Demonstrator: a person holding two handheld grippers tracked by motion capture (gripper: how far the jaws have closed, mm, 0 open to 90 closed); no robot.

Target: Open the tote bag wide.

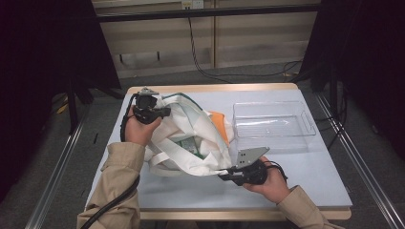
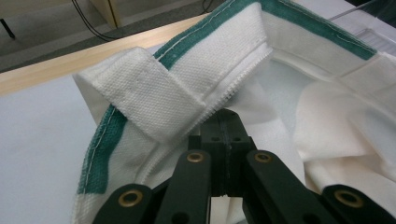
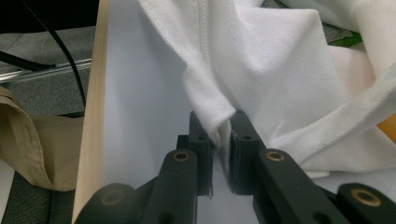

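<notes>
A white cloth bag (image 1: 191, 129) with green trim lies open on the table, with something orange (image 1: 220, 122) and something green (image 1: 187, 143) inside it. My left gripper (image 1: 166, 111) is at the bag's far left rim. In the left gripper view the gripper (image 2: 223, 120) is shut on the rim of the bag (image 2: 219, 70), just below the folded handle strap (image 2: 144, 98). My right gripper (image 1: 224, 176) is at the bag's near right edge. In the right gripper view that gripper (image 3: 223, 127) pinches a fold of the bag's white cloth (image 3: 261, 60).
A clear plastic tray (image 1: 274, 120) stands on the table to the right of the bag. The pale blue table top (image 1: 310, 176) has a wooden edge. Dark frames and cables stand beyond the table, and metal rails run along both sides.
</notes>
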